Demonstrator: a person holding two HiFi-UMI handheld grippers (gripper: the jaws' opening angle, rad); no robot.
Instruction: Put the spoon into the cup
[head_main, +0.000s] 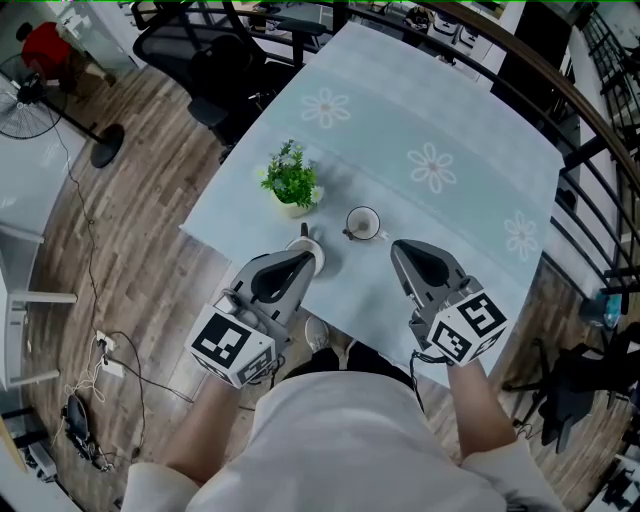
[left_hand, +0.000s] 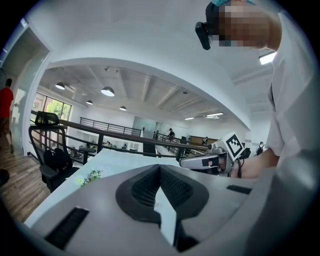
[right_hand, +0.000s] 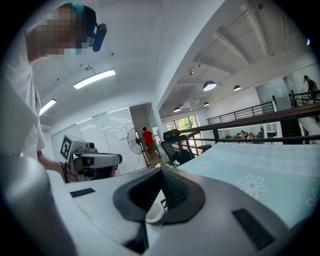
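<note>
Head view: cup sits on the table close to its near edge, roughly midway along it. Spoon looks to be in the cup already, handle at the near-left rim, but it's too small for me to be sure. Right hand-held gripper is over the near edge just right of the cup, not touching it. Right gripper view shows its jaws pressed together on nothing, with the cup rim visible below them. Left hand-held gripper is just left of the cup. Left gripper view shows its jaw tips meeting, and I see nothing pinched between them. White round thing sits right at its tip, can't tell what it is. Small potted plant stands toward the near-left corner, apart from the cup.
</note>
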